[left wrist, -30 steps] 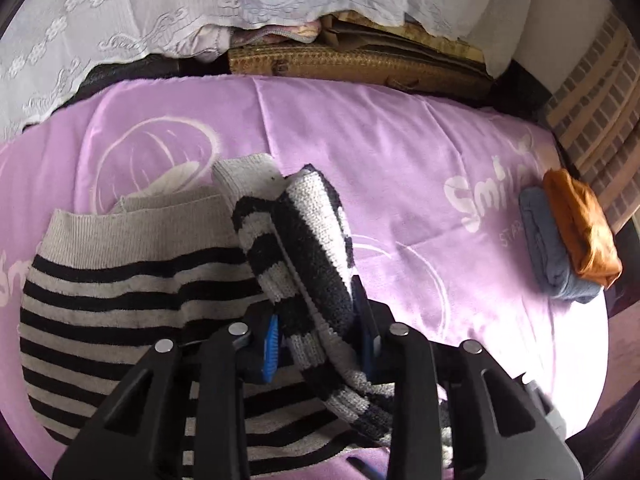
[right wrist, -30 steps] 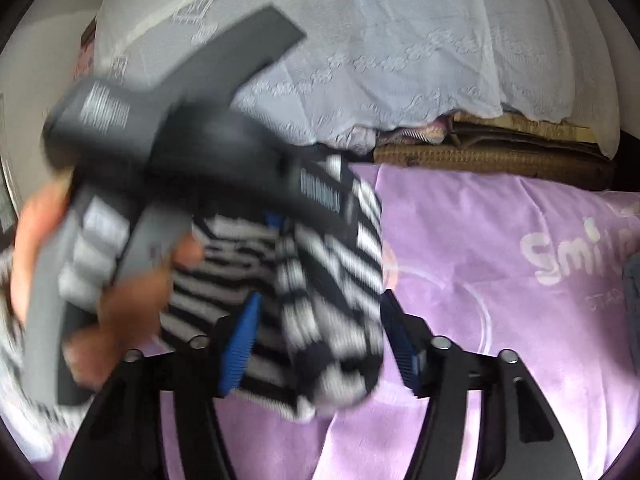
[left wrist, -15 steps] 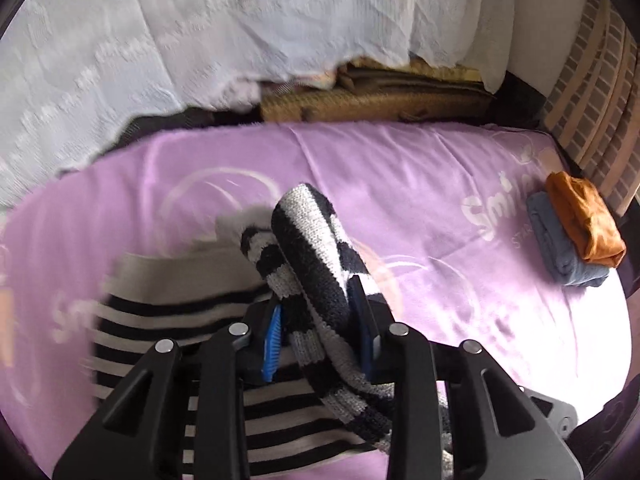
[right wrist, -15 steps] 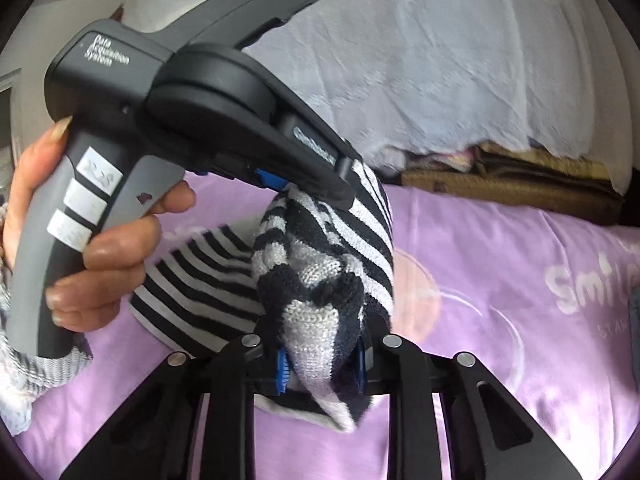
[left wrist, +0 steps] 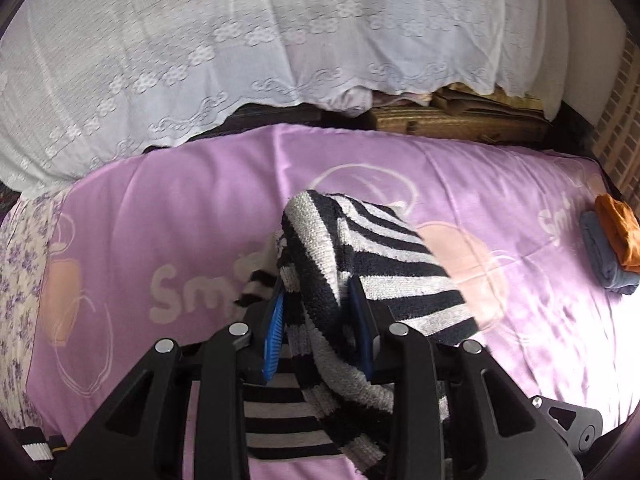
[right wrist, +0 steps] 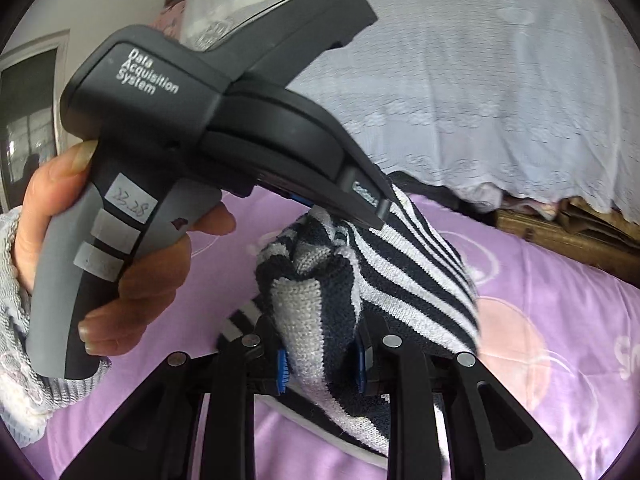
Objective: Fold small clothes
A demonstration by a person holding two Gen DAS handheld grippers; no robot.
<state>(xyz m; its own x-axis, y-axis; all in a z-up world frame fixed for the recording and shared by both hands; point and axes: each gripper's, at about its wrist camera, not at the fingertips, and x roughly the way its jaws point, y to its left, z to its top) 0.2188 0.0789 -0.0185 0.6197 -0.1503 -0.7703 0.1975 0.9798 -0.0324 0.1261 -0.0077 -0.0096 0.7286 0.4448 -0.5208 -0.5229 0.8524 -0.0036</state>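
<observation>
A black-and-white striped knit garment (left wrist: pixel 360 264) hangs bunched in the air above the purple sheet (left wrist: pixel 180 216). My left gripper (left wrist: pixel 318 320) is shut on one part of it. My right gripper (right wrist: pixel 322 362) is shut on another bunched part of the same garment (right wrist: pixel 320 300). In the right wrist view the left gripper's grey body (right wrist: pixel 192 120), held by a hand, sits close at upper left, its tip pinching the striped knit. The rest of the garment drapes below both grippers.
A folded orange cloth (left wrist: pixel 618 232) on a folded blue-grey cloth (left wrist: pixel 604 260) lies at the sheet's right edge. A white lace cover (left wrist: pixel 280 40) drapes behind. A woven basket (left wrist: pixel 452 124) stands at the back. A floral fabric (left wrist: pixel 20 280) lies at left.
Both grippers have lifted the striped garment off the sheet. The right gripper closed on it. The flat spread part has left the left wrist view as the garment rose.
</observation>
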